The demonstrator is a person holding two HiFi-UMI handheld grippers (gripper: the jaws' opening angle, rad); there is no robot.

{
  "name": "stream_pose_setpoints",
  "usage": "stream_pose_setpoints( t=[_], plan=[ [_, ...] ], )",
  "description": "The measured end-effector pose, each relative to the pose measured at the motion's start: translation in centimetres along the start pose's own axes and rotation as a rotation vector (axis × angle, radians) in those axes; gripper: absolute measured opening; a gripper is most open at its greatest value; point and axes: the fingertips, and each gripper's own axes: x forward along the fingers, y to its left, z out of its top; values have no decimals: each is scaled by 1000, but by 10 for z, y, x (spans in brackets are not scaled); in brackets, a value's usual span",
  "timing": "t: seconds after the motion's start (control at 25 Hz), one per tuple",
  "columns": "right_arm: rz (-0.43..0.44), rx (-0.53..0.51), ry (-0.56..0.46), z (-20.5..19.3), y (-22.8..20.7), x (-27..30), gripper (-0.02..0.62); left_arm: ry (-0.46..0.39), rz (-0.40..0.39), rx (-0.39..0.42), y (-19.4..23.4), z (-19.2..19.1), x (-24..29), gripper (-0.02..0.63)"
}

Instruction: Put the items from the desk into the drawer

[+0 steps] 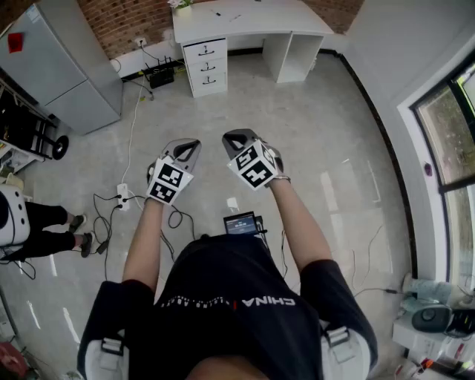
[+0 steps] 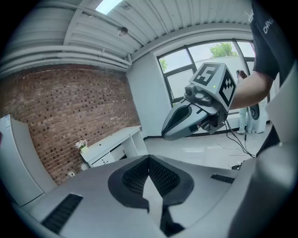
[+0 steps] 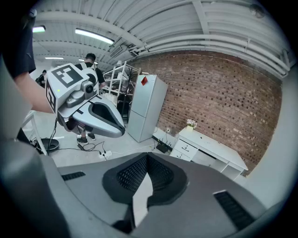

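Well short of the desk (image 1: 252,16), we hold the left gripper (image 1: 185,149) and right gripper (image 1: 239,139), jaws together, empty

The counter (image 1: 252,18) is white, against a red-brown brick wall (image 1: 126,22). The left claw (image 1: 187,147) and right claw (image 1: 237,139) are grey, with black ribbed pads (image 2: 160,176) and black-and-white square-patterned cubes (image 1: 168,182). The floor (image 1: 319,133) is pale grey, the fridge (image 1: 67,67) silver-grey, the shirt (image 1: 230,326) black.
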Motion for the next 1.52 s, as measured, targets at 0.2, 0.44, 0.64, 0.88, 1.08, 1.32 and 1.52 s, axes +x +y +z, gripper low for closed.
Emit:
stream_pose_setpoints(
  t=[0.2,0.44,0.64,0.88,1.08,1.32,1.52],
  plan=[
    [-1,1,-11,1,2,3,15,11,3,-12,2,-10,3,12],
    [-24,0,-9,-5,-3,0,15,19,-13,-19,-6,-11,9,12],
    [-33,-5,5,-18,-3,-2,17,5,-20,-32,-12,-7,13,12],
    [-20,10,6,-25,-2,1,17,-3,-10,-41,-12,-8,16,12],
    [-23,20,-1,-27,-6,1,17,14,-6,-49,-11,-11,20,12],
    [-22,29,-9,-29,-10,-2,17,34,-11,-47,-14,-12,23,12],
    [-24,38,-8,-33,-18,1,17,41,-18,-46,-14,-14,33,12]
  ],
)
